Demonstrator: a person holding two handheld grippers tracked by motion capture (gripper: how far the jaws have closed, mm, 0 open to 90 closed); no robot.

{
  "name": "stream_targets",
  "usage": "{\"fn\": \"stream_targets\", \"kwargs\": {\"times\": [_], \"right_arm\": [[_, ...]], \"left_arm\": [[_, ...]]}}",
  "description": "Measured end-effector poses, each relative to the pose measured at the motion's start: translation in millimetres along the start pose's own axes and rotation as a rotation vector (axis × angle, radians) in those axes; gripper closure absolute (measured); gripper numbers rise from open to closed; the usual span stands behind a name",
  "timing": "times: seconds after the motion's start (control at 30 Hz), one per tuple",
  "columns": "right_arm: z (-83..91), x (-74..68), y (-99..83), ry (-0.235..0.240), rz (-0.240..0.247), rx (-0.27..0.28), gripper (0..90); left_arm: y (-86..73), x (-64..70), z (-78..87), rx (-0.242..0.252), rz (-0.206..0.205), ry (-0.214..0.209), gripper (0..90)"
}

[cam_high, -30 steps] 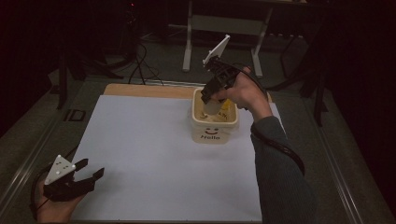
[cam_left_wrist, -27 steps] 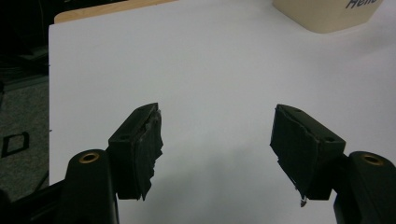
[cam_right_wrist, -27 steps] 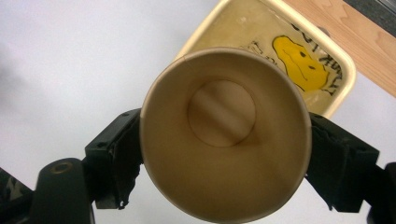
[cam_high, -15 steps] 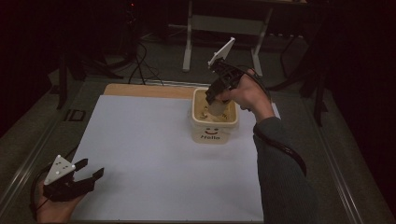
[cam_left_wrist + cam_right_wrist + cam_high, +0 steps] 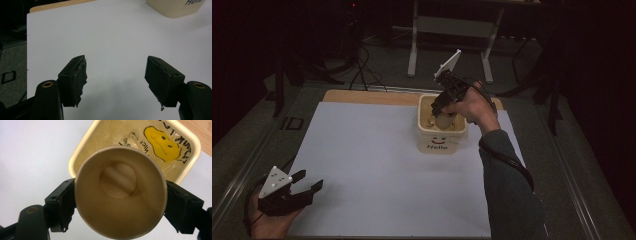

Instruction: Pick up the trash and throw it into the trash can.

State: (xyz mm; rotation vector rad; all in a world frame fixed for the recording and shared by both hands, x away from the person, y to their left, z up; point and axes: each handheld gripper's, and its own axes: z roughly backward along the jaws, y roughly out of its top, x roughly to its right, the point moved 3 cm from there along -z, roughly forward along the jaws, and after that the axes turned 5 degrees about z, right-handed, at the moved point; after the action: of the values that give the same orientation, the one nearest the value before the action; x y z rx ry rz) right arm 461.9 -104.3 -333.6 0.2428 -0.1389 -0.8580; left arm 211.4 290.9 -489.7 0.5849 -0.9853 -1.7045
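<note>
Since the earlier frames the right gripper [image 5: 443, 111] had drawn slightly back from the far side of the tub and tipped more steeply, its grey plate pointing higher, while the left gripper [image 5: 307, 186] had stayed where it was at the near left corner of the white sheet [image 5: 372, 165]. In the right gripper view the jaws were clamped on either side of a paper cup [image 5: 120, 195], whose open mouth faced the camera so that its round bottom showed inside. The cup hung over the open cream tub [image 5: 82, 150], which held a crumpled clear wrapper with a yellow smiling shape printed on it [image 5: 161, 143]. From the high view the cup seemed to sit just above the tub's rim [image 5: 428, 131], though the dim light made the gap hard to judge. The left gripper's jaws stood wide apart with nothing between them, over bare white sheet.
</note>
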Motion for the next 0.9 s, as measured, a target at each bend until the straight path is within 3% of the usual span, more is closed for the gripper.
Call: {"fn": "stream_targets", "kwargs": {"times": [0.3,0.9], "right_arm": [[-6.3,2.0,0.0,0.013,-0.025,0.019,13.5],[-2.6,0.3,-8.3,0.031,0.021,0.065,13.1]], "left_arm": [[-0.1,-0.4,0.9,0.000,-0.002,0.002,33.5],[-2.0,-1.5,4.0,0.004,0.003,0.009,33.4]]}}
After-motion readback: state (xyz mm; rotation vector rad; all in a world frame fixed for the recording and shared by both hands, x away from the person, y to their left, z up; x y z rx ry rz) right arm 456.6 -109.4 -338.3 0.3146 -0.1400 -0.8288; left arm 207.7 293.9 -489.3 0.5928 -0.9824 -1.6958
